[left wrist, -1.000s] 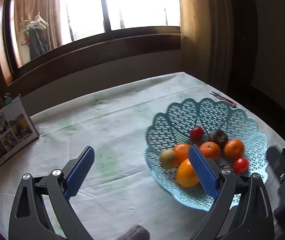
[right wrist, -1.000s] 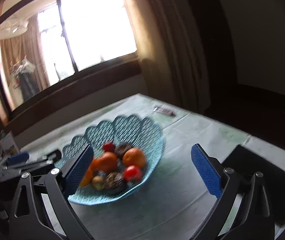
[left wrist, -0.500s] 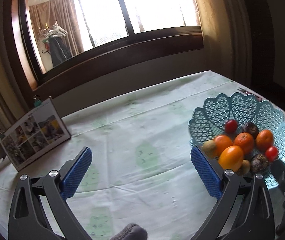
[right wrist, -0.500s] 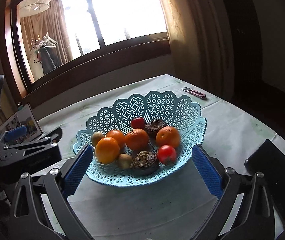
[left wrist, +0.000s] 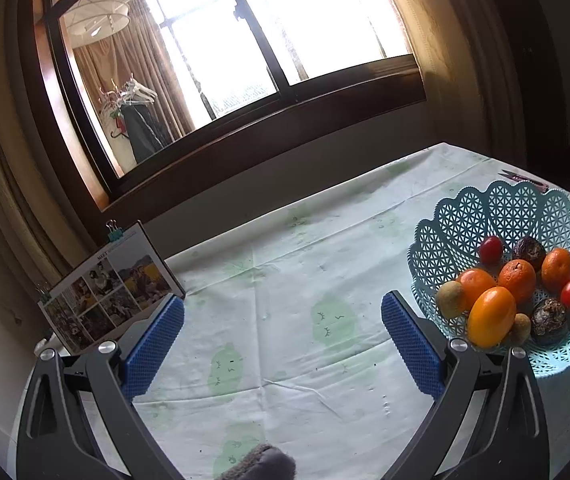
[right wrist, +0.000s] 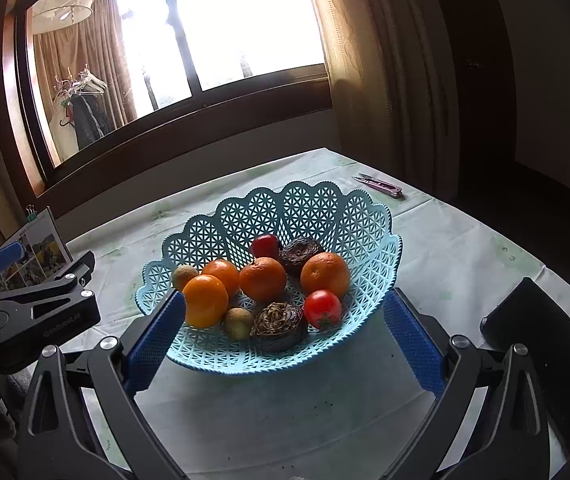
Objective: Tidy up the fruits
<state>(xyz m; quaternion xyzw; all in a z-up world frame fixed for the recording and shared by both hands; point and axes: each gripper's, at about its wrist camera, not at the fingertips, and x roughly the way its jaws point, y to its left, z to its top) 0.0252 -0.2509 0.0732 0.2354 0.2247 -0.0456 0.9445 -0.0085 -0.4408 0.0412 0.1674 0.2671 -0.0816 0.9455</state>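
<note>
A light blue lattice basket (right wrist: 325, 208) stands on the table and holds several fruits: oranges (right wrist: 263, 278), a large orange fruit (right wrist: 205, 300), red tomatoes (right wrist: 322, 308), kiwis (right wrist: 238, 322) and dark brown fruits (right wrist: 279, 320). My right gripper (right wrist: 285, 336) is open and empty, its blue pads on either side of the basket's near rim. My left gripper (left wrist: 283, 344) is open and empty over bare tablecloth, left of the basket (left wrist: 505, 216). The left gripper also shows in the right wrist view (right wrist: 41, 304).
A photo calendar (left wrist: 113, 280) with a binder clip stands at the table's far left. Small thread snips (right wrist: 379, 186) lie behind the basket. A black flat object (right wrist: 537, 328) lies at the right. A pale green patterned tablecloth (left wrist: 285, 280) covers the table.
Both grippers swung left and steadied. The basket slid to the right edge of the left wrist view and now sits centred between the right gripper's pads.
</note>
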